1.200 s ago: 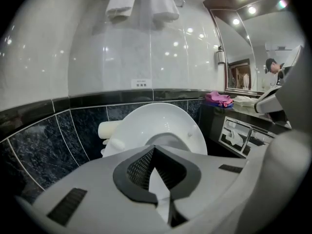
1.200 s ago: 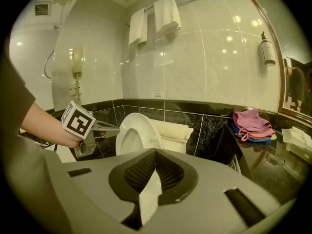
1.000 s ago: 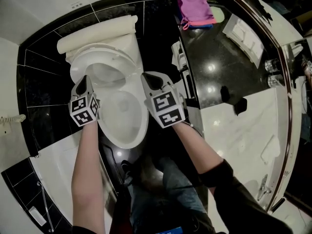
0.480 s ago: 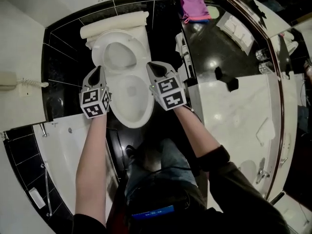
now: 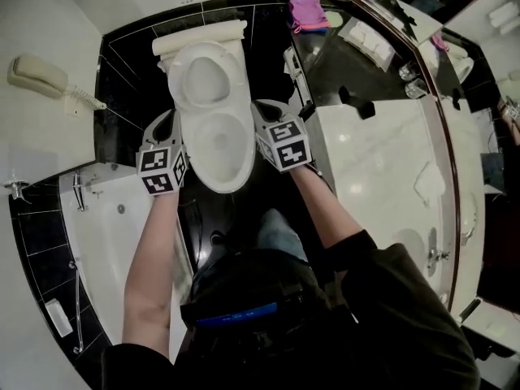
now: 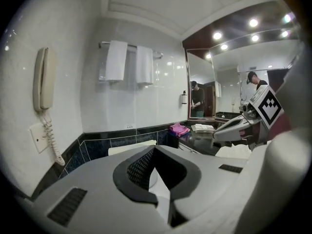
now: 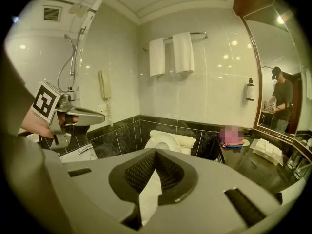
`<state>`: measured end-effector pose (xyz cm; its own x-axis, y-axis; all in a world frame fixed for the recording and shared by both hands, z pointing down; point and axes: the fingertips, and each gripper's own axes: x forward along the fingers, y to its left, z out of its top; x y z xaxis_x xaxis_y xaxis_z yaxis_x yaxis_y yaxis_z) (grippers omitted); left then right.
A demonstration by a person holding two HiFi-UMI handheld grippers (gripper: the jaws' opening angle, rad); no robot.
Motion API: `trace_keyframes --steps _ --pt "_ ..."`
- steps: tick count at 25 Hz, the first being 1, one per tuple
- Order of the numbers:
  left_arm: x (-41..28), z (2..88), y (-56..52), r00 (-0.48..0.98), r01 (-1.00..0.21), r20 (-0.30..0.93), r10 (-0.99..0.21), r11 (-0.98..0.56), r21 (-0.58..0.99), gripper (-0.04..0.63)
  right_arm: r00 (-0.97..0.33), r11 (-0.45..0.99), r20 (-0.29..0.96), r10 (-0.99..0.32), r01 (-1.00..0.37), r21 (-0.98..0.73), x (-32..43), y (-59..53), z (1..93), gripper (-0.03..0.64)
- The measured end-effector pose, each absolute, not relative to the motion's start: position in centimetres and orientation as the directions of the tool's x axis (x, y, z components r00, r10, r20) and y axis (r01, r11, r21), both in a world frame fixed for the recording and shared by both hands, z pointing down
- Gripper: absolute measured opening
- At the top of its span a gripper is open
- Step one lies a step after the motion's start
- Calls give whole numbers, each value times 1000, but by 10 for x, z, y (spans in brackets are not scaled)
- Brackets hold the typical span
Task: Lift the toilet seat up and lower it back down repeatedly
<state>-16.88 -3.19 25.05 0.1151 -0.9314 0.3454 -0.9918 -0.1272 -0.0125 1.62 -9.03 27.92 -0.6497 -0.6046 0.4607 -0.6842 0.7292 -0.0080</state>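
Toilet seat (image 5: 203, 78): raised, standing up against the cistern (image 5: 199, 37) at the far end of the toilet bowl (image 5: 218, 149); neither tool touches it.
Left gripper (image 6: 155, 148): jaws closed tip to tip with nothing between them; held in the air at the bowl's left side.
Right gripper (image 7: 157, 151): jaws likewise closed and empty; held at the bowl's right side, roughly level with the left one.
Toilet bowl: white and uncovered, set against the black-tiled wall.
Wall telephone (image 5: 36, 73): on the white wall left of the toilet, its coiled cord hanging down.
Pink cloth (image 5: 307, 12): at the far corner of the vanity counter (image 5: 382, 161), to the right of the toilet.
Towels (image 7: 170, 52): two — hung on a rail on the wall above the cistern.
Bathtub (image 5: 97, 250): along the person's left side, beneath the left forearm.
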Motion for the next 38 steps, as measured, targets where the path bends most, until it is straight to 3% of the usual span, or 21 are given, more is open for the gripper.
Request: trace_keyframes --steps 13,38 --pt "-178 223 60 159 -987 302 -940 -156 33 -13 -595 660 461 -658 -751 -27 41 -12 259 15" --pt "-184 230 76 160 -987 317 -935 -160 27 -14 -588 661 493 -641 -750 -36 39 -4 276 12"
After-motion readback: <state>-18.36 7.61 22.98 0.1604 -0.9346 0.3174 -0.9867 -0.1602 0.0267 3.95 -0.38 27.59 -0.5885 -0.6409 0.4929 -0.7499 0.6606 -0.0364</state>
